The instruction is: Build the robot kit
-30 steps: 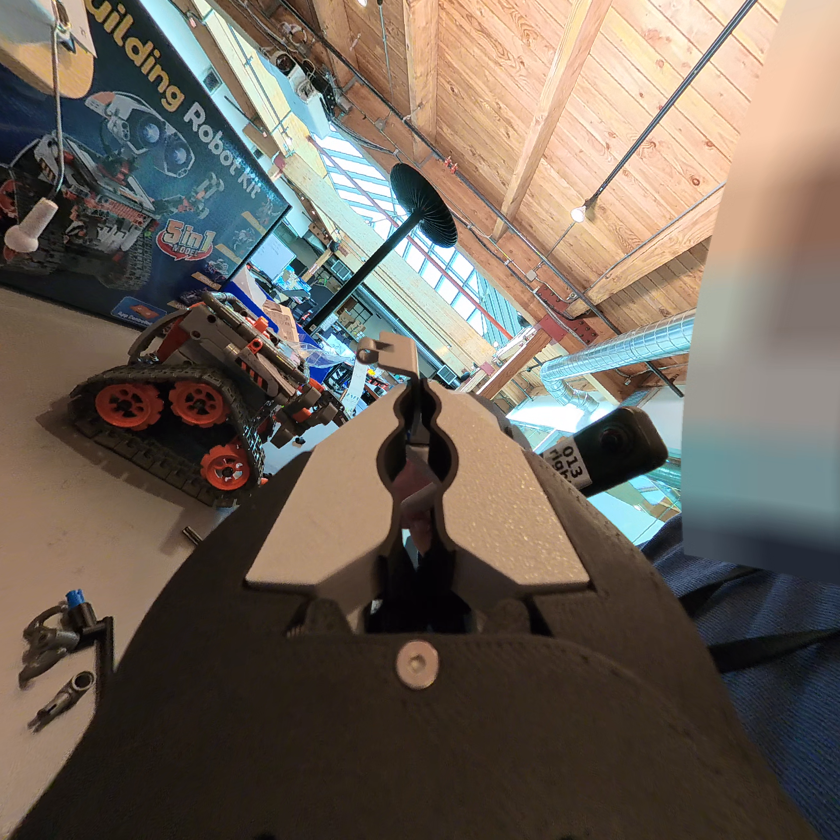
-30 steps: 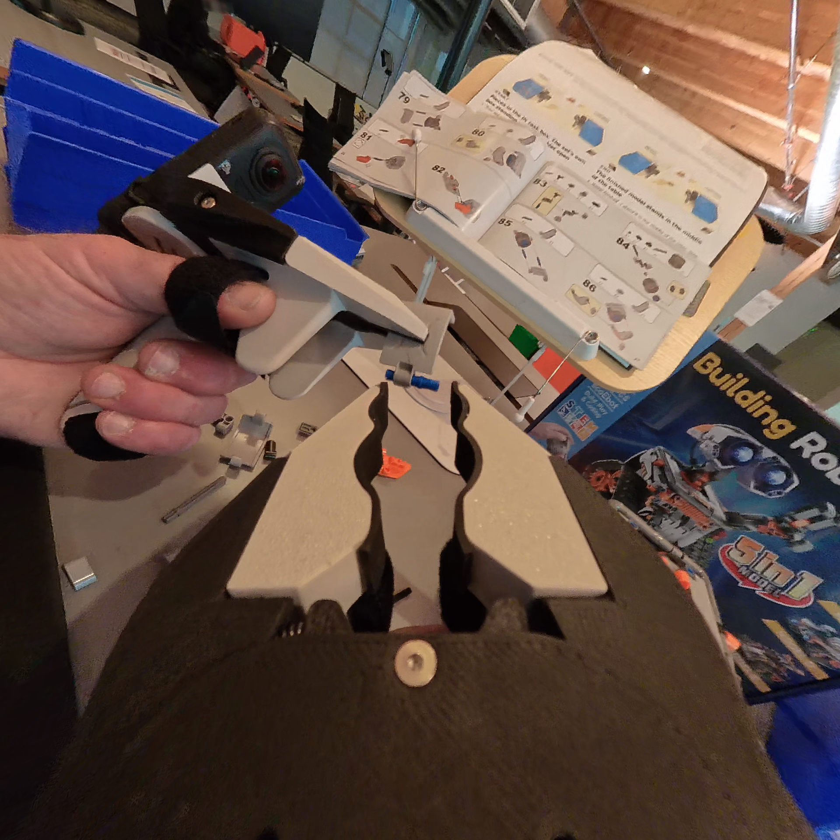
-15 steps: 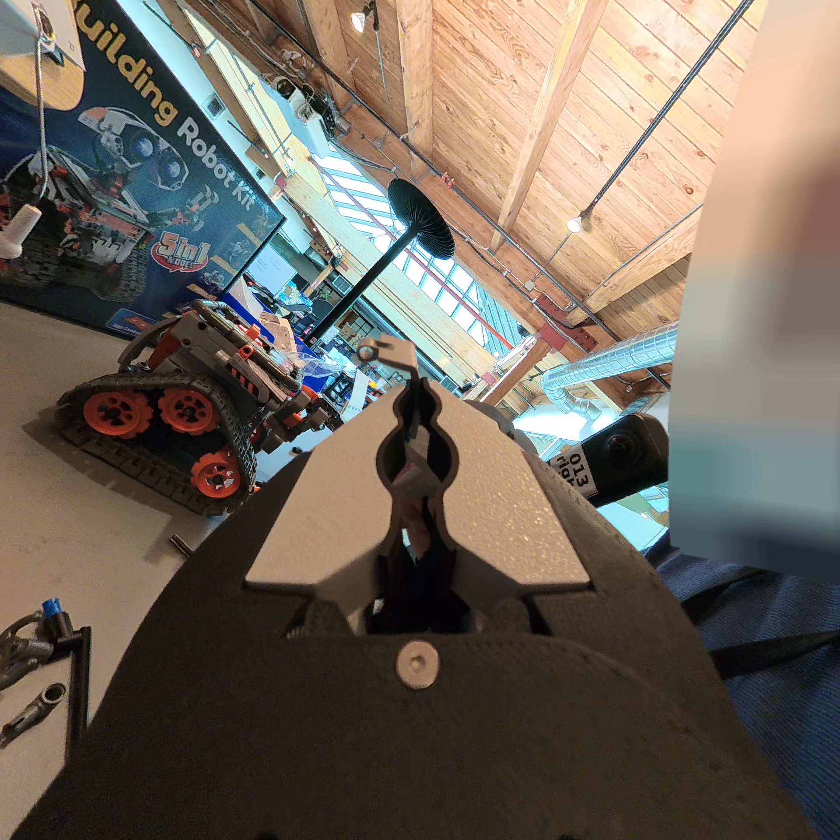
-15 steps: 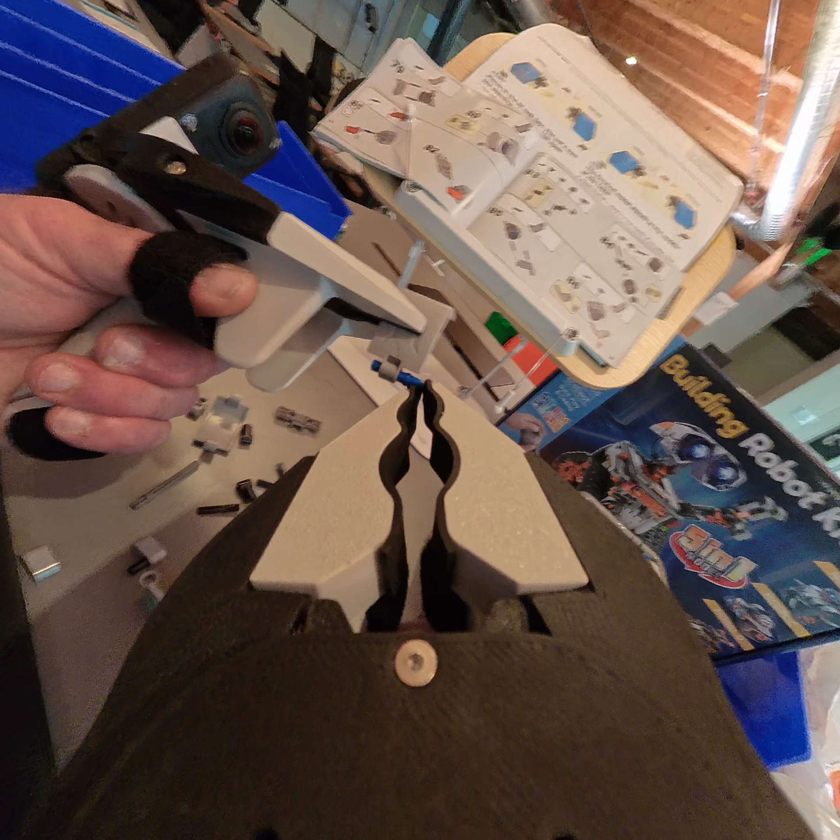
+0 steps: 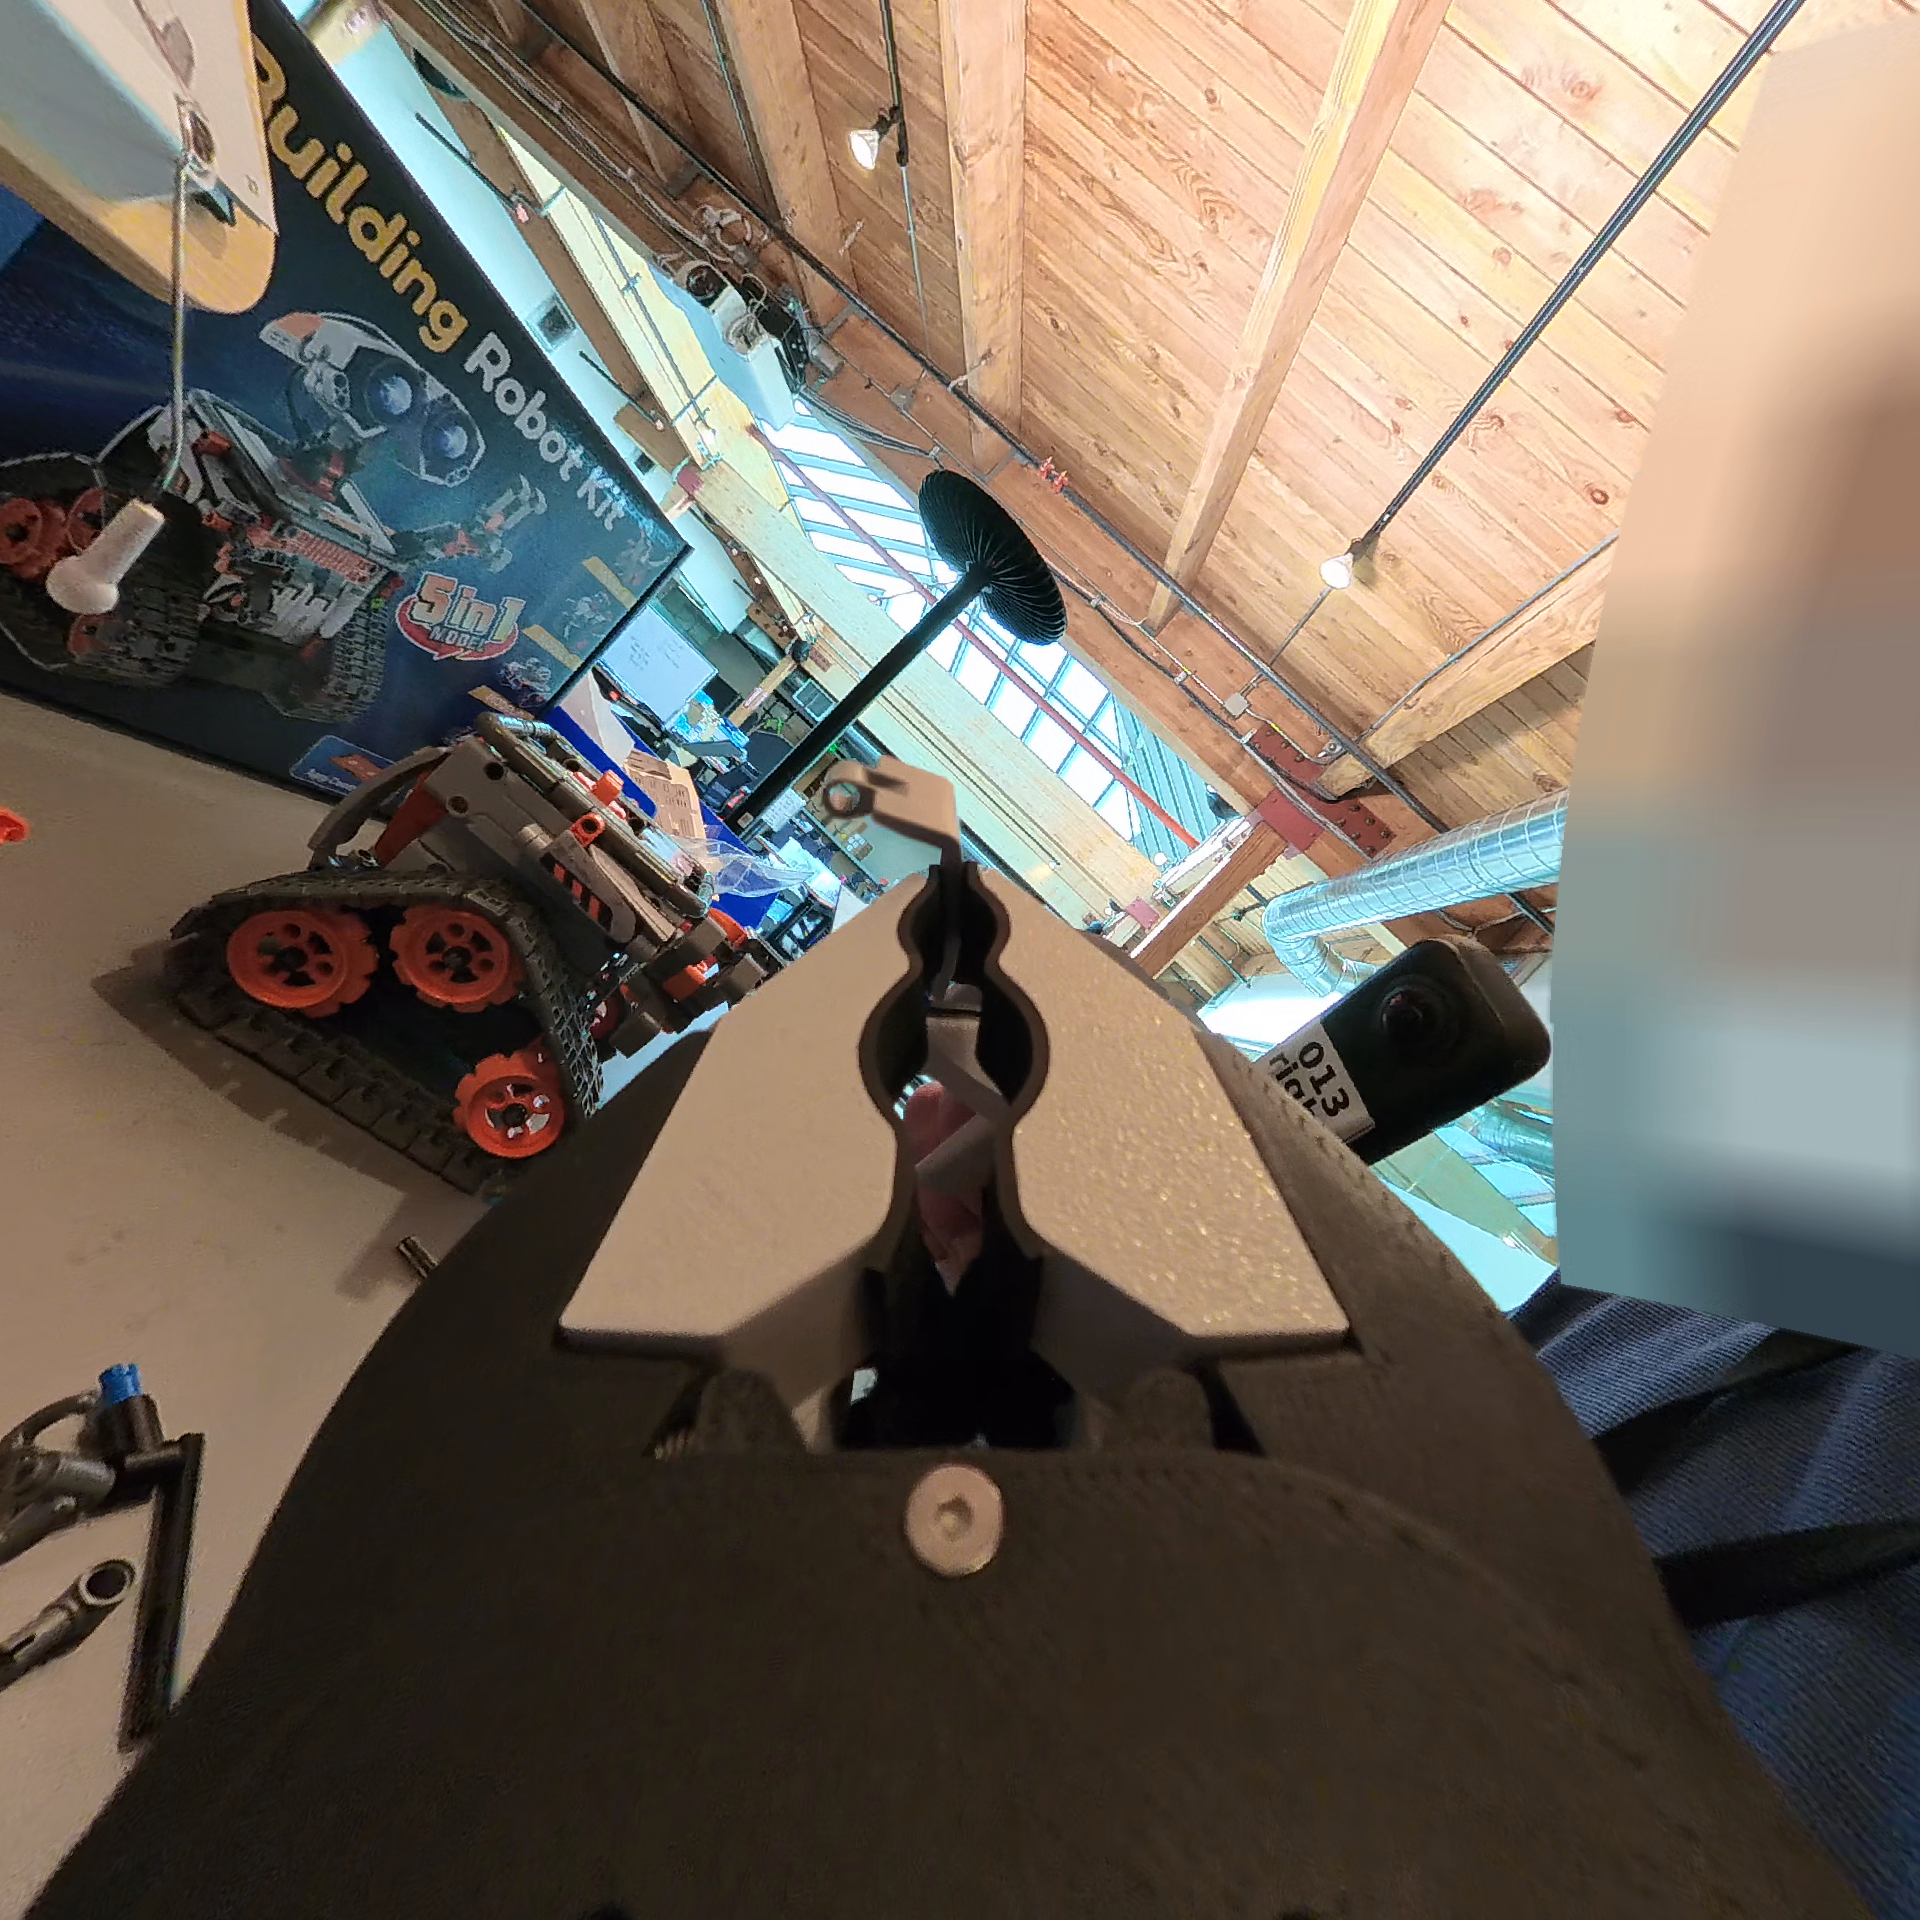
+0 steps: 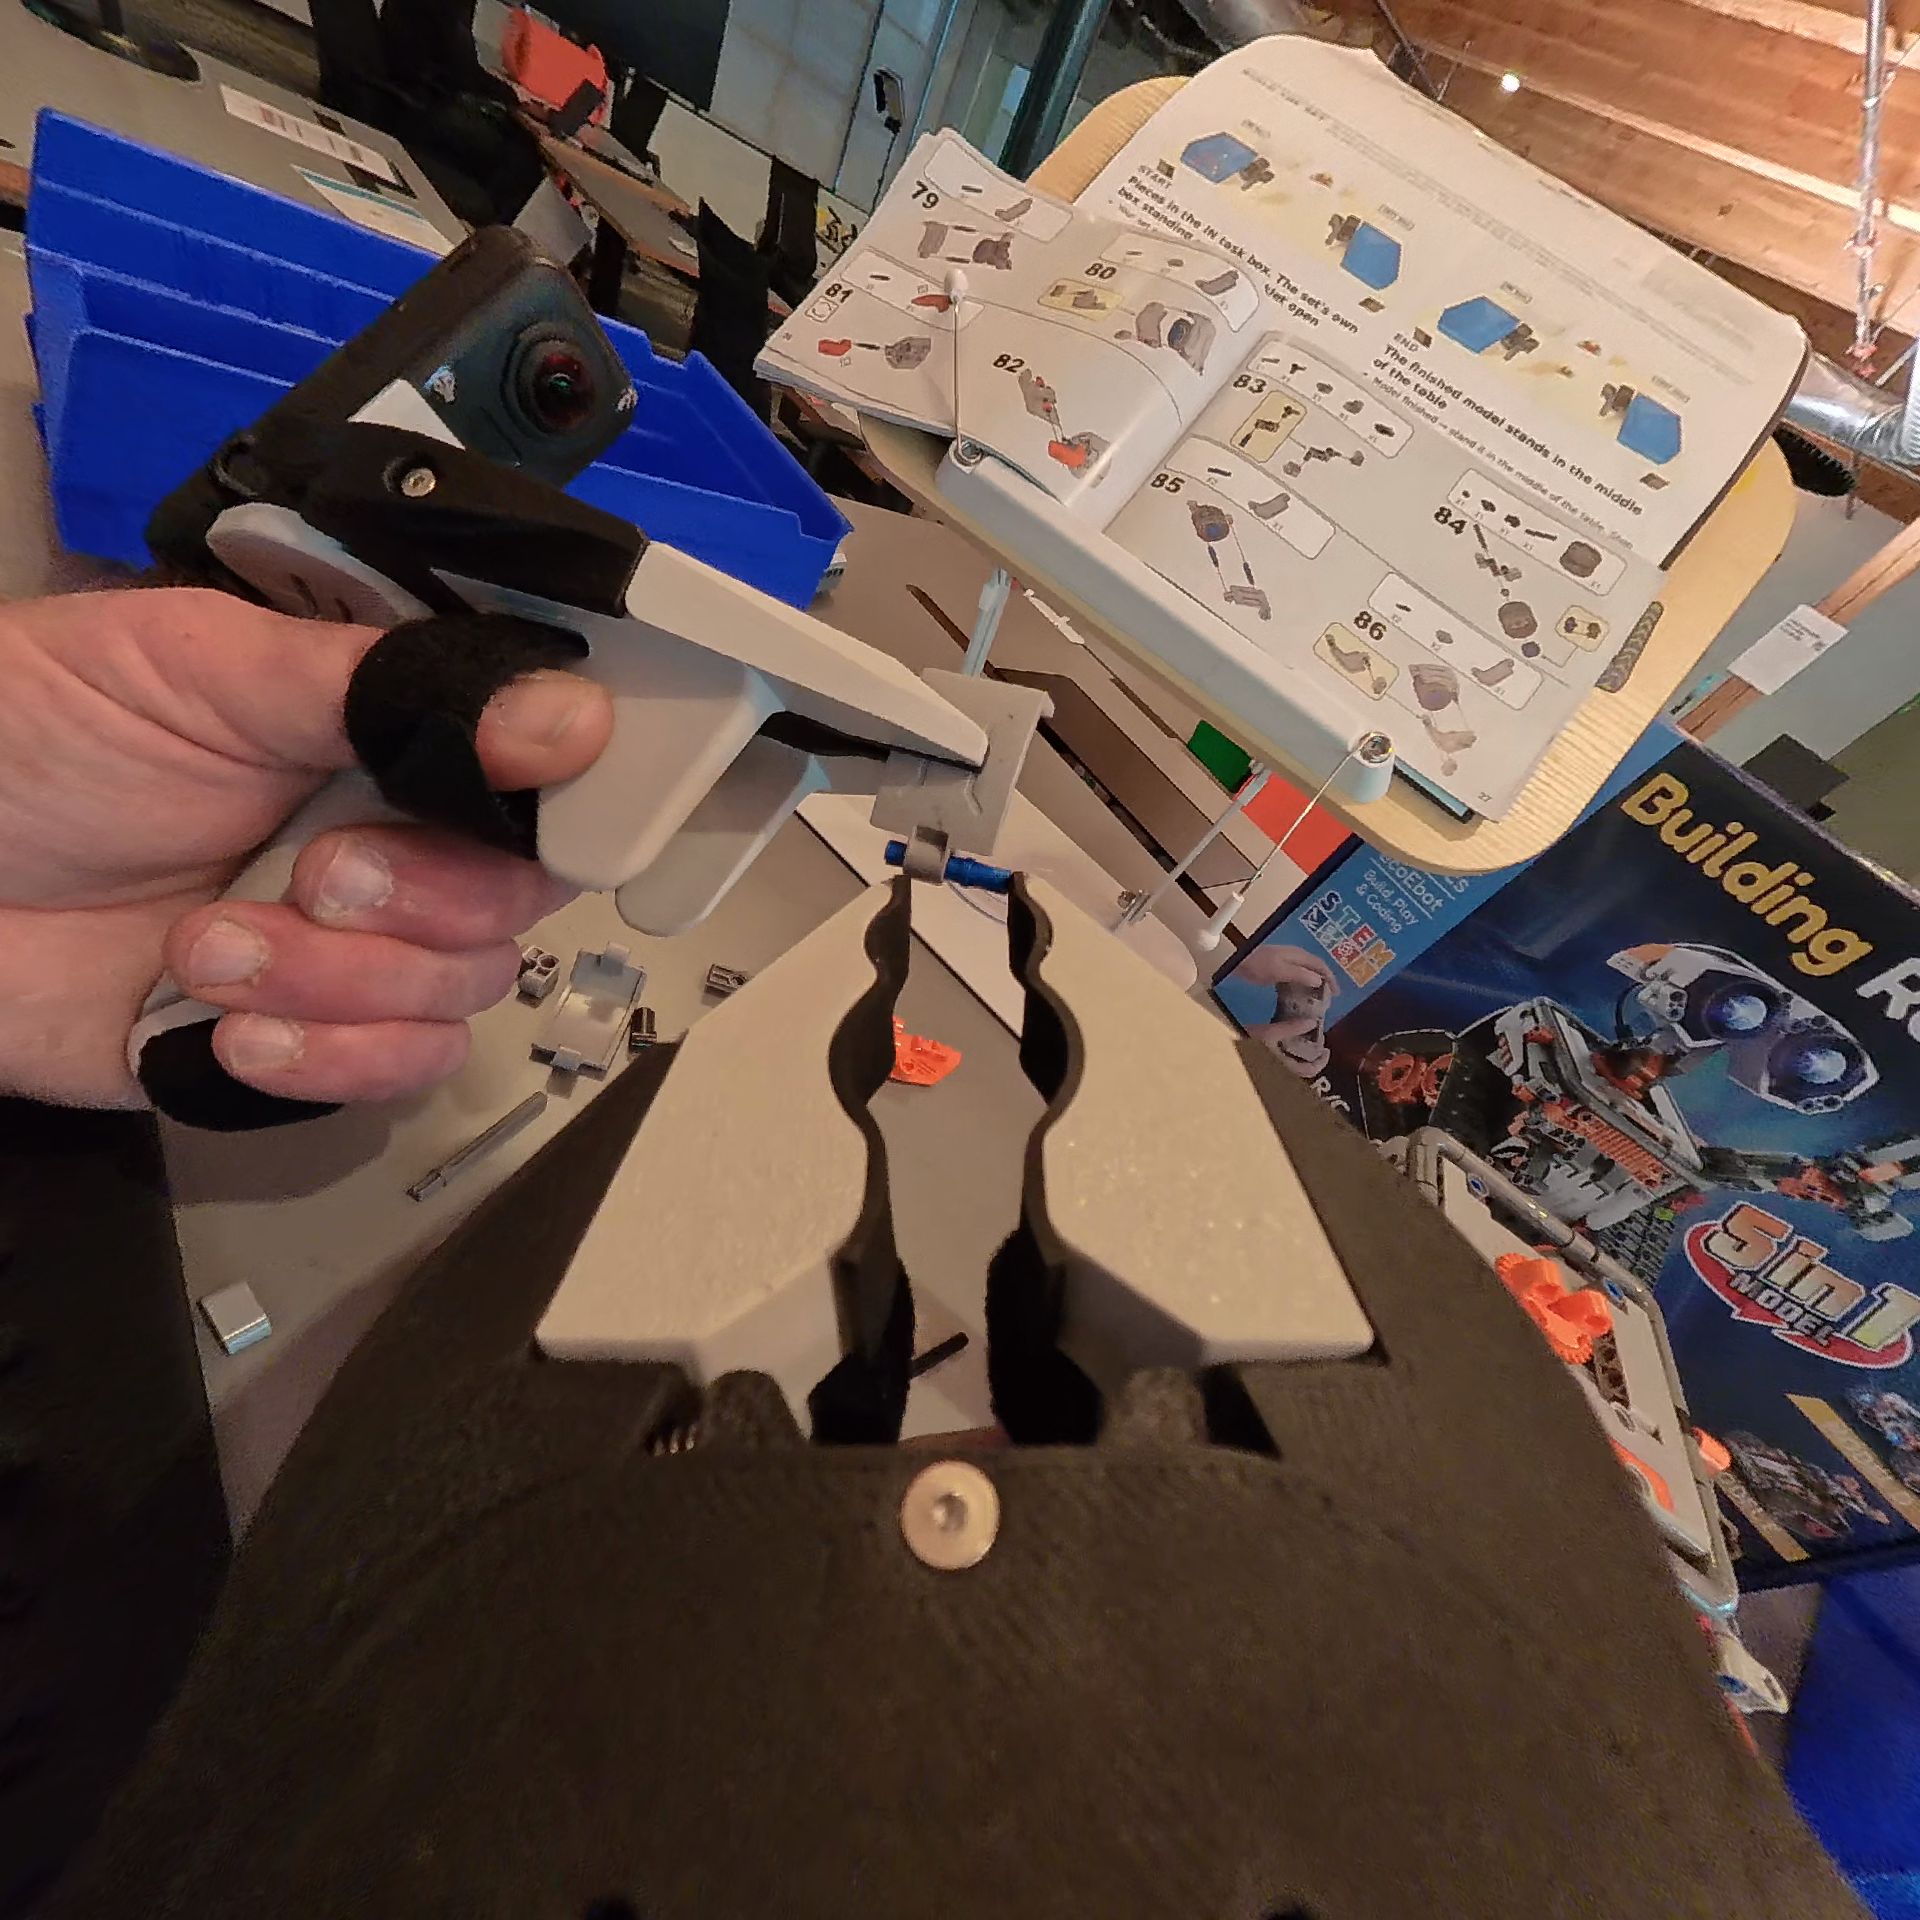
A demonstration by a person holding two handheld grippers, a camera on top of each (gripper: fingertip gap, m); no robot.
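My left gripper (image 5: 951,881) is shut on a small grey plastic piece (image 5: 896,816) that sticks out past its tips. In the right wrist view a hand holds this left gripper (image 6: 951,753) with the grey piece (image 6: 971,764) in the air. A blue pin (image 6: 948,869) sits through a lug under the piece. My right gripper (image 6: 961,896) is open, with its tips just below the blue pin on either side. It holds nothing. The right gripper's camera (image 5: 1423,1039) shows in the left wrist view.
A tracked model with orange wheels (image 5: 416,977) stands on the grey table (image 5: 156,1195) before a kit box (image 5: 343,499). An open instruction booklet (image 6: 1299,416) rests on a wooden stand. Blue bins (image 6: 187,343) stand behind, with loose parts (image 6: 592,1008) and an orange part (image 6: 920,1060) below. Both grippers' tips are close together, under 4 cm apart.
My right gripper closed around the blue pin half a second ago and has now opened again. The left gripper has kept hold of the grey piece and turned a little.
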